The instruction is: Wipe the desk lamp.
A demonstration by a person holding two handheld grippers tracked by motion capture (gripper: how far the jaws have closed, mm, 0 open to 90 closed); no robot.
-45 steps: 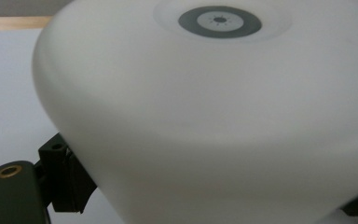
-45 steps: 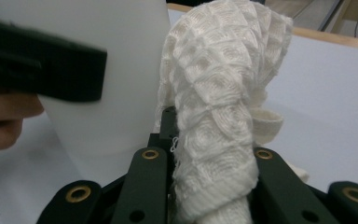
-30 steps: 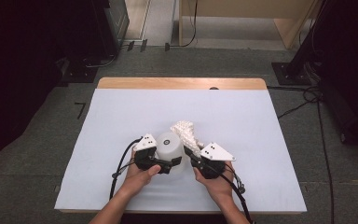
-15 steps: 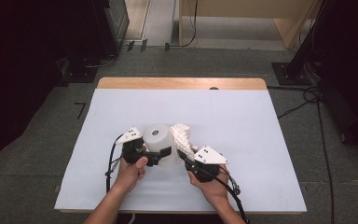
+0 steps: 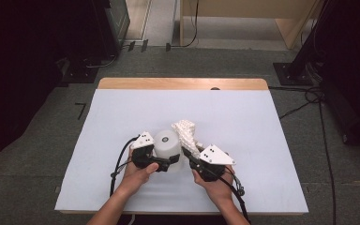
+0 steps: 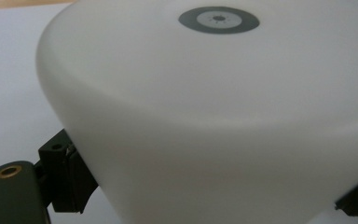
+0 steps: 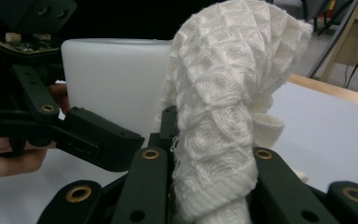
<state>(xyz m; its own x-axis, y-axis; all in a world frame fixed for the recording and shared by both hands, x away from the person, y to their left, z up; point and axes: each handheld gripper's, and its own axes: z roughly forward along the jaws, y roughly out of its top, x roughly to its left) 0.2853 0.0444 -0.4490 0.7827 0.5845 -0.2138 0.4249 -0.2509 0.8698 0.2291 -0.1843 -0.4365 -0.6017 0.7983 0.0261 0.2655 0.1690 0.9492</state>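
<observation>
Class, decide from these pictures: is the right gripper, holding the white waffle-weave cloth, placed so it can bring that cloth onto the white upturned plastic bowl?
Probably yes. The right gripper is shut on the white waffle-weave cloth, which stands right beside the white upturned plastic bowl, nothing between them. The left gripper grips the bowl's near side, leaving its top free.

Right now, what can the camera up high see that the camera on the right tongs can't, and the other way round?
The high view alone shows the whole white table, both hands and the grey floor. The right gripper view alone shows up close the waffle weave of the white cloth squeezed in the right tongs. Both show the cloth, the upside-down white cup beside it, and the left tongs gripping that cup.
</observation>
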